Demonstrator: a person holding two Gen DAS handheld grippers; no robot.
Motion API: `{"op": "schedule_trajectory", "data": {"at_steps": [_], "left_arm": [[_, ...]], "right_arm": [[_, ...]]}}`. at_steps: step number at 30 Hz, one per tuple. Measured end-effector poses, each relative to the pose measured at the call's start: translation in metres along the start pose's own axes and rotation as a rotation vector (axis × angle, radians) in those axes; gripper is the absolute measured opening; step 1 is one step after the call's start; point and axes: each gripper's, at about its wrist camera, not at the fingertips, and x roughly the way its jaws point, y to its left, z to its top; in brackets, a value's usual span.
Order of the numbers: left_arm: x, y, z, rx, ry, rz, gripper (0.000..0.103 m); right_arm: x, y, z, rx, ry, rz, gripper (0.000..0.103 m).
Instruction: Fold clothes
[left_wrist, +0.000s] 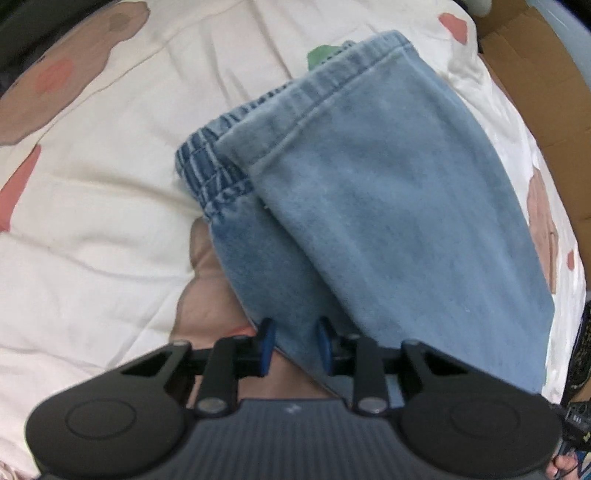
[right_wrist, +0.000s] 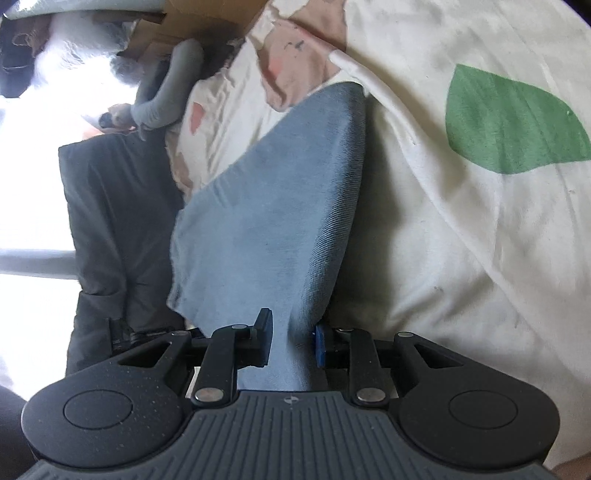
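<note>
Light blue denim jeans (left_wrist: 369, 203) lie folded on a cream bedsheet (left_wrist: 110, 184) printed with pink, brown and green shapes. The elastic waistband (left_wrist: 210, 166) peeks out at the left under the top layer's hem. My left gripper (left_wrist: 295, 341) points steeply down at the near edge of the fold, and its blue pads are closed on the denim. In the right wrist view the jeans (right_wrist: 266, 221) rise in a lifted flap from my right gripper (right_wrist: 293, 341), which is shut on a pinched fold of the cloth.
A cardboard box (left_wrist: 535, 74) stands past the bed's far right edge. In the right wrist view a dark cloth (right_wrist: 110, 221) hangs at the bed's left side, with a grey sleeve-like shape (right_wrist: 166, 92) above it. The sheet (right_wrist: 461, 258) is wrinkled.
</note>
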Motion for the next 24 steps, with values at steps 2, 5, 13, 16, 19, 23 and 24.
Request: {"op": "schedule_trajectory", "data": {"at_steps": [2,5,13,16,19,23,24], "left_arm": [[-0.004,0.001,-0.002,-0.006,-0.007,-0.003,0.028],[-0.011,0.009,-0.006,-0.045,-0.04,0.003,0.041],[-0.019,0.026,-0.004,-0.113,-0.141,-0.06,0.049],[-0.015,0.028,-0.008,-0.127,-0.162,-0.086,0.049],[-0.02,0.037,-0.004,-0.14,-0.18,-0.106,0.049],[-0.019,0.039,-0.003,-0.132,-0.184,-0.11,0.051],[-0.018,0.039,-0.003,-0.129,-0.185,-0.111,0.051]], "right_arm": [[0.006,-0.003,0.0,-0.003,0.005,-0.015,0.025],[0.013,-0.008,0.003,0.008,0.006,-0.008,0.025],[0.021,-0.015,0.006,0.065,-0.03,0.032,0.025],[0.025,-0.015,0.007,0.073,-0.036,0.034,0.025],[0.029,-0.013,0.01,0.06,-0.027,0.031,0.024],[0.031,-0.013,0.01,0.055,-0.026,0.026,0.016],[0.03,-0.013,0.01,0.058,-0.028,0.023,0.013]]}}
